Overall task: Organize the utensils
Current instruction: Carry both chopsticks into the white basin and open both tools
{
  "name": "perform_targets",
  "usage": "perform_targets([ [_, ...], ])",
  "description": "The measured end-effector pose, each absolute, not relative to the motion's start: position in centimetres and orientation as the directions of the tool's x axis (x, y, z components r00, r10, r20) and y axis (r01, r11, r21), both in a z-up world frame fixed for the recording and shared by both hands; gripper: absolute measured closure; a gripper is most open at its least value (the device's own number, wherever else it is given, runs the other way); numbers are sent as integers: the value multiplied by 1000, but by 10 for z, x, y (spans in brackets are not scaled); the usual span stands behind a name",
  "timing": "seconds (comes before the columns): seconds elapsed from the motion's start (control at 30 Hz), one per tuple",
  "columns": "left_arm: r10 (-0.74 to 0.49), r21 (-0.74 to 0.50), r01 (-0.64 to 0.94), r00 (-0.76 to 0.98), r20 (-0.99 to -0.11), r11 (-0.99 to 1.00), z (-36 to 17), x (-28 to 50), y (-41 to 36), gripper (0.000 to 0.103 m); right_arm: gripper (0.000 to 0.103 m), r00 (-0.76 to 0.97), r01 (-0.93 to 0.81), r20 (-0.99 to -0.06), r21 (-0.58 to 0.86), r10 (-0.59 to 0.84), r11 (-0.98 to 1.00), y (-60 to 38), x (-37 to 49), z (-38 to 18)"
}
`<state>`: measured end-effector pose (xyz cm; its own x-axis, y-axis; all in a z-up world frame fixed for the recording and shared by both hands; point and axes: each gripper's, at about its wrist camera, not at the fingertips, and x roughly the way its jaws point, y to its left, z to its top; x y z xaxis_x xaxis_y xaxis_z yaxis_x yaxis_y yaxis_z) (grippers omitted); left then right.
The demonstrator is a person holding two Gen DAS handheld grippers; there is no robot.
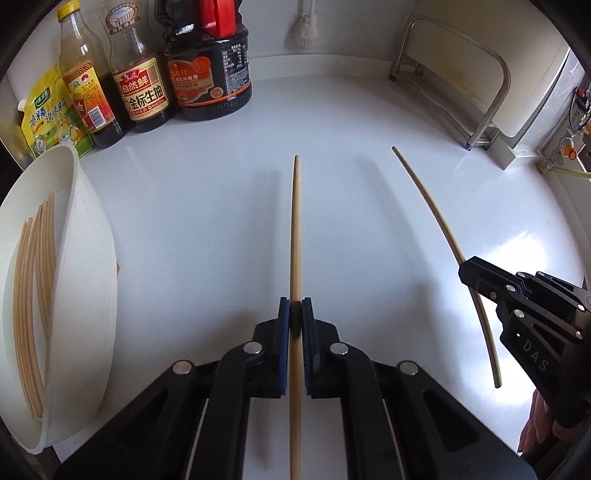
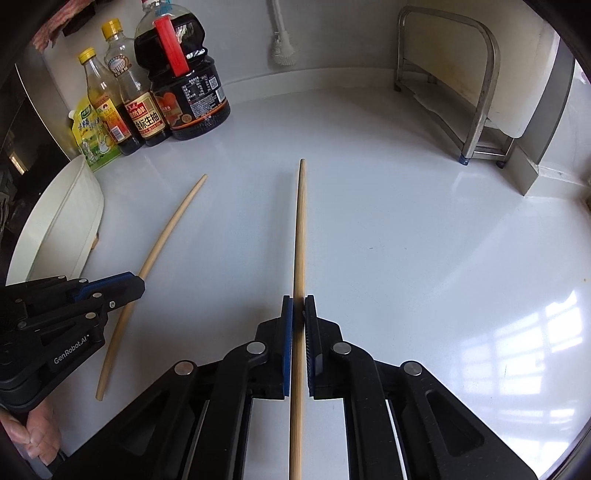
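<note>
My left gripper (image 1: 295, 314) is shut on a wooden chopstick (image 1: 295, 229) that points forward above the white counter. My right gripper (image 2: 299, 312) is shut on a second wooden chopstick (image 2: 300, 229), also pointing forward. Each view shows the other gripper: the right gripper (image 1: 467, 271) with its chopstick (image 1: 432, 206) at the right, the left gripper (image 2: 138, 286) with its chopstick (image 2: 173, 218) at the left. A white holder (image 1: 88, 236) lies at the far left with several chopsticks (image 1: 33, 280) inside; it also shows in the right wrist view (image 2: 70, 221).
Three sauce bottles (image 1: 144, 88) and a yellow seasoning pouch (image 1: 48, 110) stand at the back left. A metal rack (image 1: 476, 85) stands at the back right with a white board in it. A white brush (image 1: 304, 29) hangs on the back wall.
</note>
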<state>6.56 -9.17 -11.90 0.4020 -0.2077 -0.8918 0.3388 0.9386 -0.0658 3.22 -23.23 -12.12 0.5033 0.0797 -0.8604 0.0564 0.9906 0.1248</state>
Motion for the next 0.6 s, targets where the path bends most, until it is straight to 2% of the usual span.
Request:
perform_targets([
  [0.27,-252,-99,330,461,-851,939,-59,61,-56,96,97,557,20,-819,179,138,984,-203,32,-71],
  [0.5,-209,-92,236,540,-815,967,-22,65,16,96,97,575,-83,-787,215,223,973,-146,51,-43],
  [0.6,-155,-69,173,557,-816,982,-17,69,50,96,97,559,-136,-780,248,281,959,-114,65,-38],
])
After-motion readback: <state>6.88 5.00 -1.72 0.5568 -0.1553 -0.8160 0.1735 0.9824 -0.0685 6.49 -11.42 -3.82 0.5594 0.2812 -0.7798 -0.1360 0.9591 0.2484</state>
